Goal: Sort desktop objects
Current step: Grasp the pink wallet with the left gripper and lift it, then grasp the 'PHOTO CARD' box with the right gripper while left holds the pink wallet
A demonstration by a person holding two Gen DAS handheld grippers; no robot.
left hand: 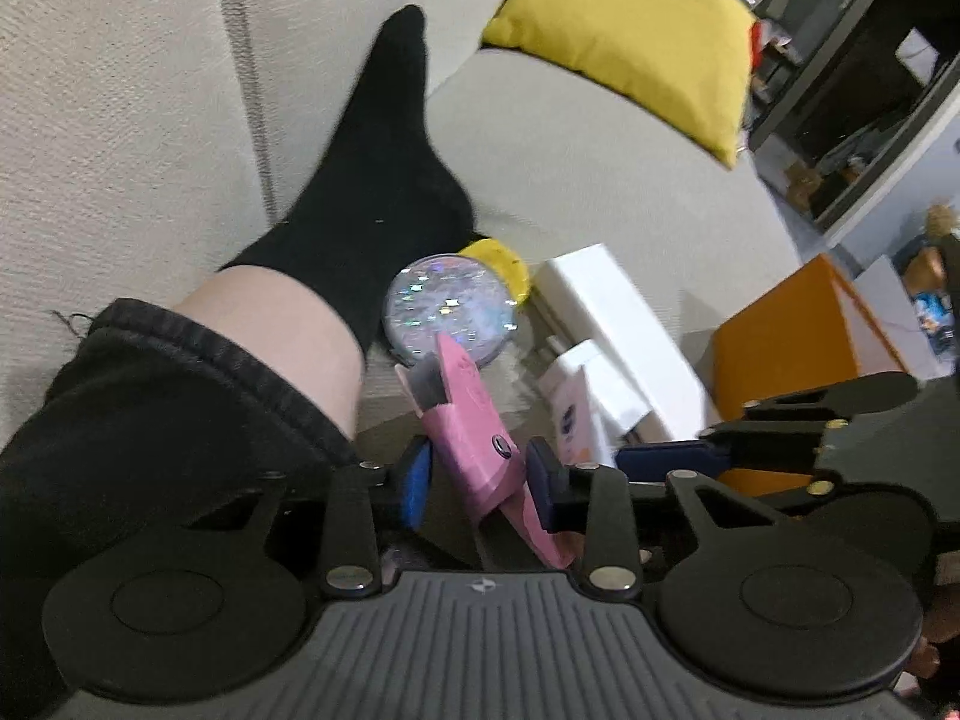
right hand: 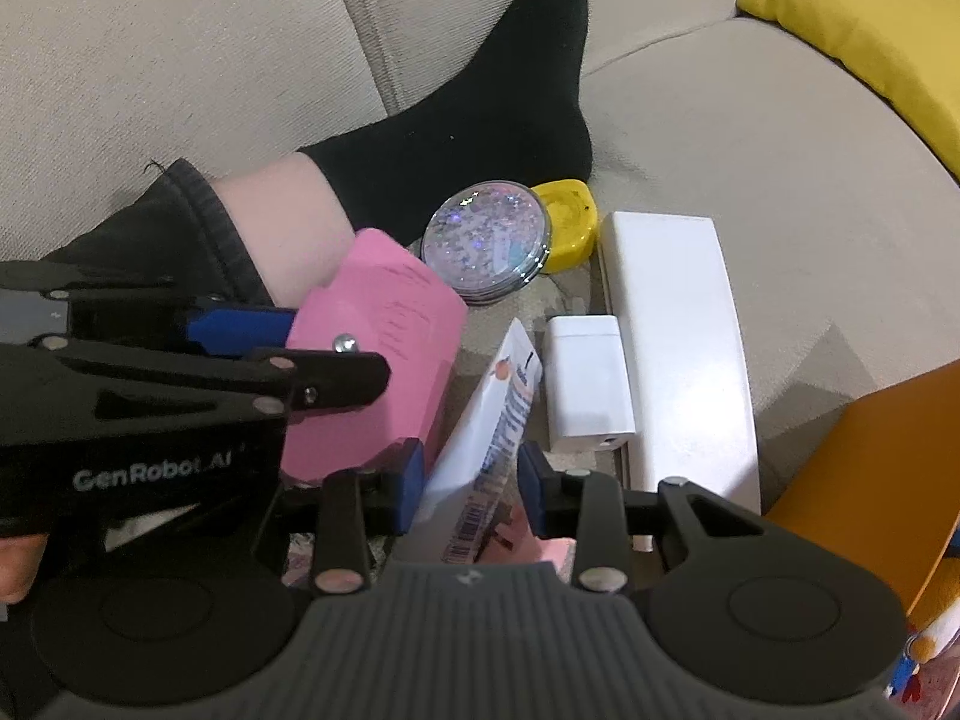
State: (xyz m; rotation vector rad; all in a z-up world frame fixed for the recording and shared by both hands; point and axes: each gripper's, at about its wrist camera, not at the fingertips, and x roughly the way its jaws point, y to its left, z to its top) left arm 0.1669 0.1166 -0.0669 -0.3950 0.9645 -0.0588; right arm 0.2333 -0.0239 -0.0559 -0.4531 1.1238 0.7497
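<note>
The left gripper (left hand: 480, 480) pinches a pink box (left hand: 465, 420), which stands tilted between its blue pads (left hand: 415, 489); in the right wrist view the same box (right hand: 384, 360) shows its broad pink face with the left gripper's fingers clamped across it. The right gripper (right hand: 471, 483) pinches a white carton (right hand: 480, 438) with a barcode and blue print, held on edge between its pads just beside the pink box. Both sit over a beige sofa (right hand: 750, 180), not a counter. On the cushion beyond the grippers lies a round glitter case (right hand: 486, 243), touching a yellow round thing (right hand: 570, 222) behind it. To the right of these lie a small white box (right hand: 588, 384) and, touching its far side, a long white box (right hand: 678, 348). An orange box (right hand: 870, 480) stands at the right edge. A person's leg in a black sock (right hand: 480, 114) and dark trouser cuff rests on the sofa, the heel close to the glitter case. A yellow cushion (right hand: 870, 30) lies at the far right of the sofa.
</note>
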